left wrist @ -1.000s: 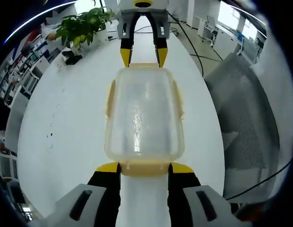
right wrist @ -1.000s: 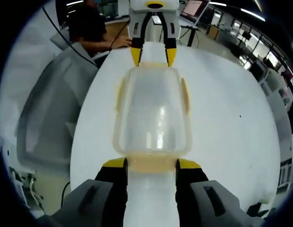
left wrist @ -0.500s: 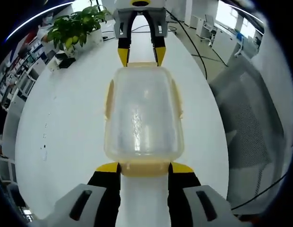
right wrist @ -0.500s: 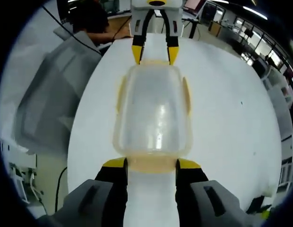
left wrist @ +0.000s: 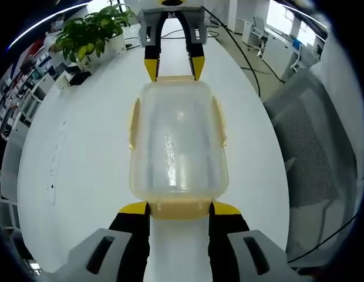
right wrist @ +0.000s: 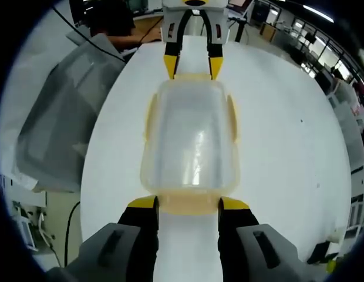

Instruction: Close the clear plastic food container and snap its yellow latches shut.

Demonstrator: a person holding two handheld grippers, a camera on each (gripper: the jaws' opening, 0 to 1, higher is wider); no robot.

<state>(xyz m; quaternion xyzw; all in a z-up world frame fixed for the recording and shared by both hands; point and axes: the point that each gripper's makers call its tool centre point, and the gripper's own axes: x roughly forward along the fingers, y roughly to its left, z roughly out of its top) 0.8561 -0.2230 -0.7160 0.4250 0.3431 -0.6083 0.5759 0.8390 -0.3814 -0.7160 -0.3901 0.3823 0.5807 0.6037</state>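
In the left gripper view, the left gripper (left wrist: 179,207) has its 2 yellow-tipped jaws spread apart, one at each side of the near end latch (left wrist: 180,208) of the clear plastic food container (left wrist: 177,141). Whether the tips press that latch cannot be told. The container lies lengthwise on the white table (left wrist: 82,153), lid on, with yellow latches along its sides. At its far end the right gripper (left wrist: 172,68) stands the same way, jaws apart beside the far latch. In the right gripper view, the right gripper (right wrist: 188,204) flanks its end of the container (right wrist: 191,138), and the left gripper (right wrist: 192,66) faces it. A potted plant (left wrist: 88,36) stands well beyond; a grey chair (left wrist: 314,141) is beside the table.
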